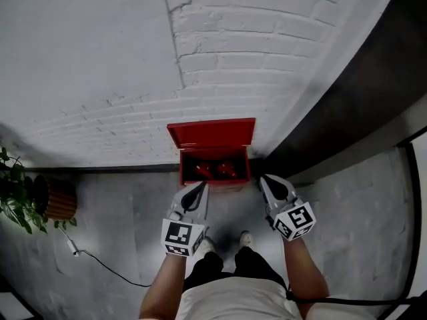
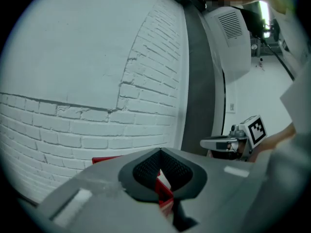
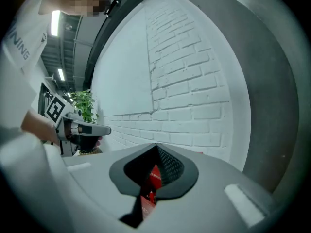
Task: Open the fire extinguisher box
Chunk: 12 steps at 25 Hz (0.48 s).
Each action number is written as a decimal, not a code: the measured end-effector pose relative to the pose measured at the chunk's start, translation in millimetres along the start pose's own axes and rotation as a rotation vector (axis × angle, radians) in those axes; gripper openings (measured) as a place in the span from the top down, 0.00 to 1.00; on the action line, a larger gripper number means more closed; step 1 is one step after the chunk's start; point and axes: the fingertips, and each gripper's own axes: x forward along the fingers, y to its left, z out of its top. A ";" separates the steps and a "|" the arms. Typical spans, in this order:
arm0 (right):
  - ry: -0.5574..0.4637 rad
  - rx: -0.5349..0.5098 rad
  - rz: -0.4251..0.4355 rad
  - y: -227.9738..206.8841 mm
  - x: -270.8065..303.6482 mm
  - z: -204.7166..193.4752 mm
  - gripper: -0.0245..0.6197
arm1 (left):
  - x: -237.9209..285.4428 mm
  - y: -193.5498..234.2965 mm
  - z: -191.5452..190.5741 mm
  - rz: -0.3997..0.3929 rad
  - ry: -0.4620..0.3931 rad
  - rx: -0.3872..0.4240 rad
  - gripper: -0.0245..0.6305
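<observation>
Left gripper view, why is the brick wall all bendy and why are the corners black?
Left gripper view: a wide-angle lens bows the brick wall and leaves black corners; the left gripper, close up, looks soft. Right gripper view: same bowing, same dark rim. Head view: the wall's lines curve too, above the red box, but the picture fills its whole frame.

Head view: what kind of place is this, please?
Probably an indoor corridor or workshop hall: white painted brick wall, grey concrete floor, and a red fire extinguisher box open against the wall.
</observation>
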 end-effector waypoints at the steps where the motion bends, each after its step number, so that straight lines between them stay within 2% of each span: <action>1: -0.008 0.001 -0.001 2.2 -4.4 8.3 0.95 | -2.9 -5.6 6.0 -0.001 -0.007 0.000 0.95; 6: -0.011 -0.015 0.001 2.2 -19.1 37.2 0.95 | -5.6 -23.8 36.4 -0.006 -0.027 0.022 0.95; 9: -0.009 -0.007 -0.019 -5.4 -23.1 48.9 0.95 | -5.4 -21.1 54.0 0.013 -0.049 0.060 0.95; 12: -0.019 -0.022 -0.016 -11.0 -19.1 62.7 0.95 | -2.7 -14.0 65.5 0.036 -0.059 0.060 0.95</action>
